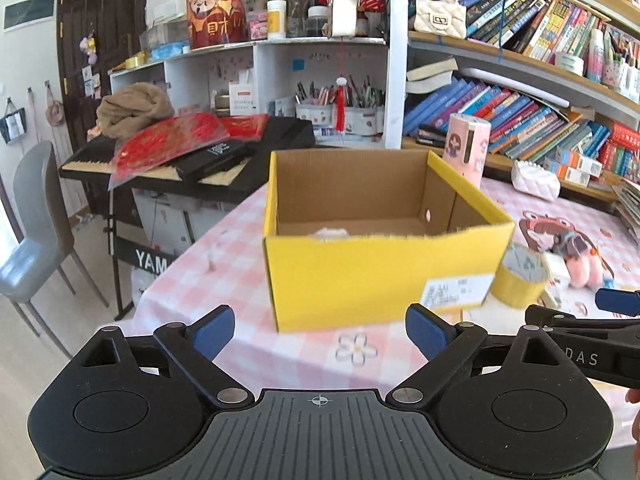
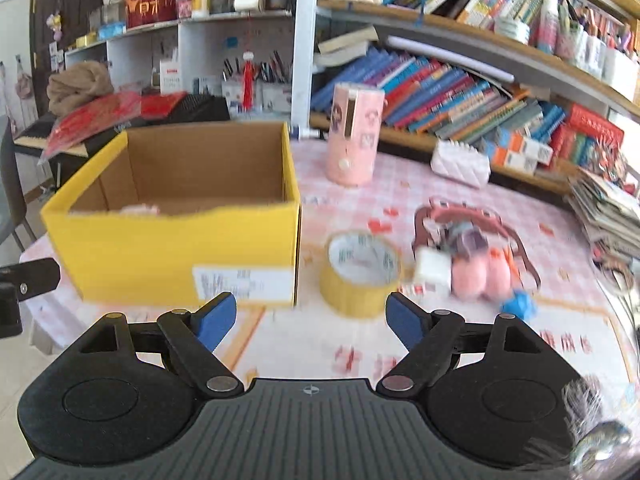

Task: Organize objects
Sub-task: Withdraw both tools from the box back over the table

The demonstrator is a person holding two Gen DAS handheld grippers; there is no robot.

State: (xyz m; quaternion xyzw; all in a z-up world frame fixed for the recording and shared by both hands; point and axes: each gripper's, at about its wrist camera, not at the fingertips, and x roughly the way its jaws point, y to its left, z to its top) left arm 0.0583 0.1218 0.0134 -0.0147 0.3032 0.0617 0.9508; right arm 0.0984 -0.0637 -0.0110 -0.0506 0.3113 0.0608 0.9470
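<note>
Both claws are held spread with nothing between them: left gripper (image 1: 320,334) facing the yellow box (image 1: 372,276), right gripper (image 2: 312,322) nearer the yellow tape roll (image 2: 362,274). The roll is seen just beside the box on the checked tablecloth (image 2: 400,344). A reach-for-pickup seems underway; next, the roll must be straddled squarely.

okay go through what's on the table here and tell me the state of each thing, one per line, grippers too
Yellow box: upright, top open, something pale lies inside.
Tape roll: beside the box, hole tilted upward.
Pink cylinder: standing upright behind the box.
Pink plush toy: lying on the tablecloth.
Left gripper: open, empty.
Right gripper: open, empty.
</note>
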